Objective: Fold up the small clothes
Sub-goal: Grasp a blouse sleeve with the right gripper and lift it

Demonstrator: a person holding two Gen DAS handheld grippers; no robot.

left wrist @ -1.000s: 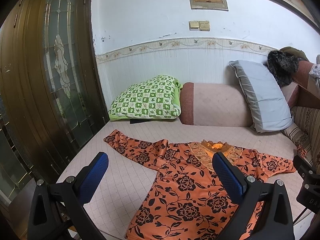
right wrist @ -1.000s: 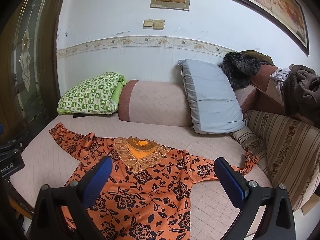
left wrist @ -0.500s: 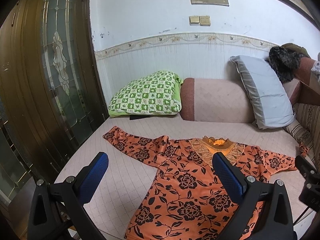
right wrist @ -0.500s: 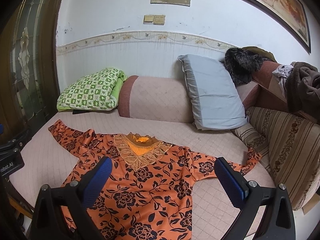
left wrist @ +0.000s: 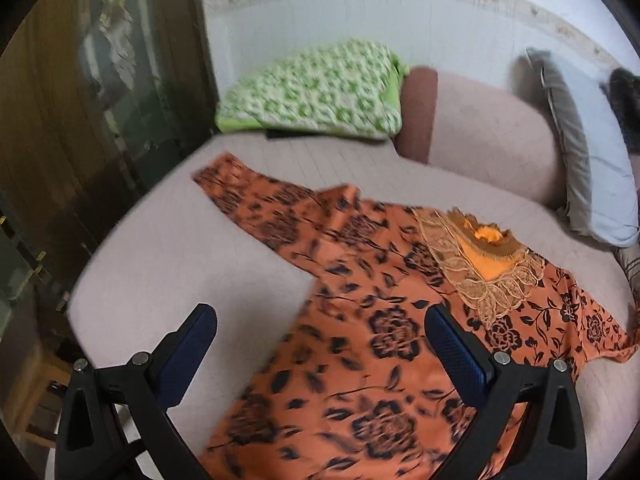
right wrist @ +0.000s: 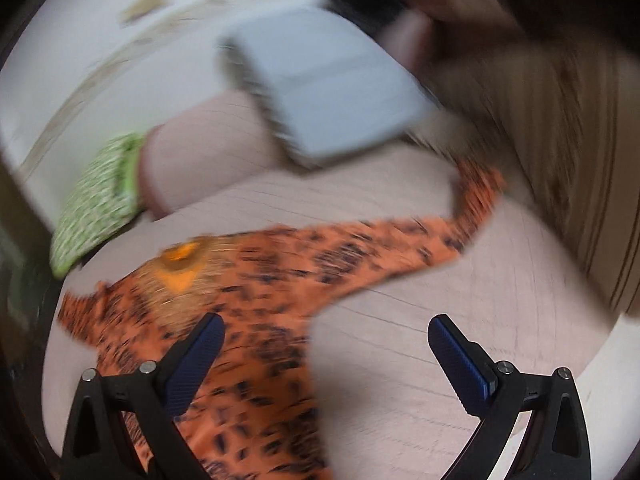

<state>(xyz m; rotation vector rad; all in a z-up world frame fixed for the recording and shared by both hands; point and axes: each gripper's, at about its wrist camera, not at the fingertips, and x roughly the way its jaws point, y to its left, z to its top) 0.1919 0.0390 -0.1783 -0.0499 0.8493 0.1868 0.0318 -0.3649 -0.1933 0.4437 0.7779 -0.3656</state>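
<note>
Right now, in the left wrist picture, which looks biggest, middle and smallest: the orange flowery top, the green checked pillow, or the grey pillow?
1. Orange flowery top, largest by far, though it lies nearest the camera.
2. Green checked pillow.
3. Grey pillow, seen partly edge-on and cut by the frame, so its rank below the green one is unsure.

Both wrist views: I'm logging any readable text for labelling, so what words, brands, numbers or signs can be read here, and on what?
None can be read in either view.
The orange floral top carries only a flower print and lace collar, no wording.
The green checked pillow shows a pattern only.
The right wrist view is heavily motion-blurred; the wall fittings there are too smeared to show any writing.
</note>
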